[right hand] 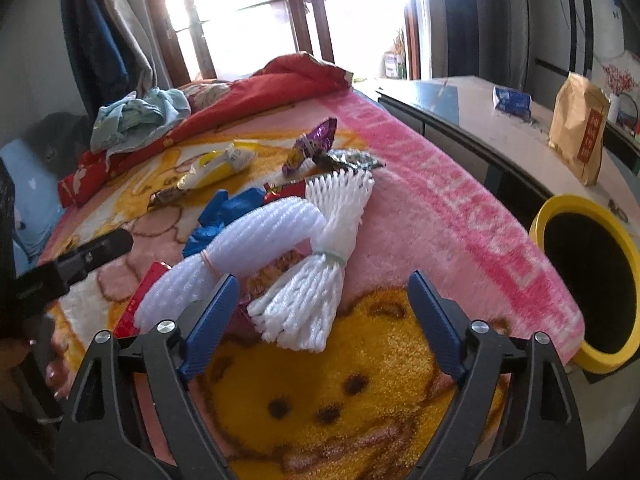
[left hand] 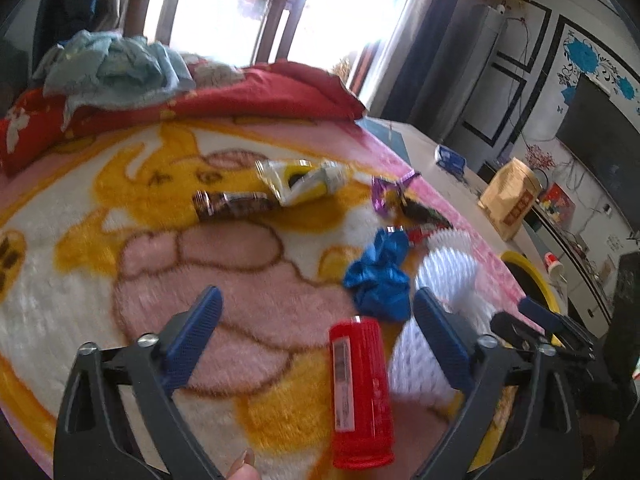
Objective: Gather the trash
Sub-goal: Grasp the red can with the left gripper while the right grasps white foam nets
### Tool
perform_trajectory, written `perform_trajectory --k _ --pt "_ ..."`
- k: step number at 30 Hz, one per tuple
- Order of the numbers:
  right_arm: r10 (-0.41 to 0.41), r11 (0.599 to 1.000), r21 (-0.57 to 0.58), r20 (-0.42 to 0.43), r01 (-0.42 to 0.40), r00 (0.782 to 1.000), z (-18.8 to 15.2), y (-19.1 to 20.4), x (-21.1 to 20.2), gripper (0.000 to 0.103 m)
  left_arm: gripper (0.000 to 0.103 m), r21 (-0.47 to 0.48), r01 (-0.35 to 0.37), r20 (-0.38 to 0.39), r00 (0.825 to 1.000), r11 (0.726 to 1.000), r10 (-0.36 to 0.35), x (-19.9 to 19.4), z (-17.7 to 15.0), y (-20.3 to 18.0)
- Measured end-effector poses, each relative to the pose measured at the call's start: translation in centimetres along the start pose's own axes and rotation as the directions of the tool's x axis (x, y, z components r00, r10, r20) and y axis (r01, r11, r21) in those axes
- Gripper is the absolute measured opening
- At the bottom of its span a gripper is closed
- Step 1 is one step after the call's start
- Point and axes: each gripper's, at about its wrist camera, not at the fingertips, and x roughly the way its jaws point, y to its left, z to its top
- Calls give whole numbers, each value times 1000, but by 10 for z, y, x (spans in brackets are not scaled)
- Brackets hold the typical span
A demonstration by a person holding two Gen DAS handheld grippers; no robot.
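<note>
Fuzzy blanket [left hand: 248, 280] bears cylindrical red can [left hand: 360, 392], netted white foam [right hand: 320, 248].

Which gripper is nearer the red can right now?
Left. The red can lies between the open fingers of the left gripper. The right gripper hovers open over the white foam netting, off to the can's right.

A fluffy, deep-pile blanket [right hand: 420, 216] is covering the bed, its fibres looking soft and matt. The red tube [left hand: 360, 392] near the left gripper's view is showing smooth, glossy plastic. White foam netting [right hand: 312, 280] is looking ribbed and spongy. Farther off, foil wrappers [left hand: 296, 184] are glinting, crinkled and shiny. The blue bag [left hand: 380, 276] is appearing as thin, creased plastic. The yellow bin [right hand: 560, 208] is looking smooth.
</note>
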Motion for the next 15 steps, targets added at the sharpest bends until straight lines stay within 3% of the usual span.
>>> perform_trajectory --k 7,15 --pt "12 999 31 -52 -10 999 -5 -6 12 64 64 -14 42 -78 996 999 -43 8 -10 -2" --pt "35 996 89 -103 -26 994 -10 -18 20 46 54 -23 67 -143 987 997 -70 17 -19 -8"
